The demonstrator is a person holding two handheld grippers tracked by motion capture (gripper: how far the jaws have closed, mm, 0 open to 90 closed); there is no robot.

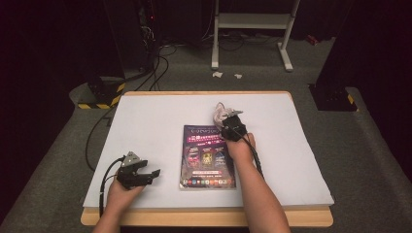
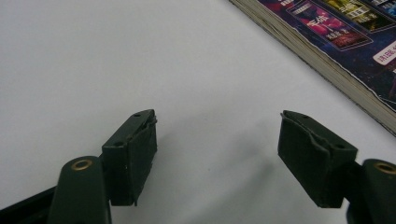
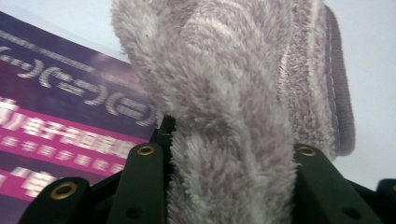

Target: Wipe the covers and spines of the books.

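Observation:
A thick magazine with a dark purple cover lies in the middle of the white table. My right gripper is at the magazine's far right corner, shut on a fluffy grey-lilac cloth. In the right gripper view the cloth bulges up from between the two black jaws, over the magazine's cover. My left gripper rests near the table's front left, to the left of the magazine, open with nothing between its fingers. The left gripper view has its two pads wide apart over bare table, the magazine's page edge at upper right.
The table's wooden edge runs along the front. Behind the table on the grey floor stand a white metal frame, black cables and a yellow-and-black striped base. A second dark base sits at the right.

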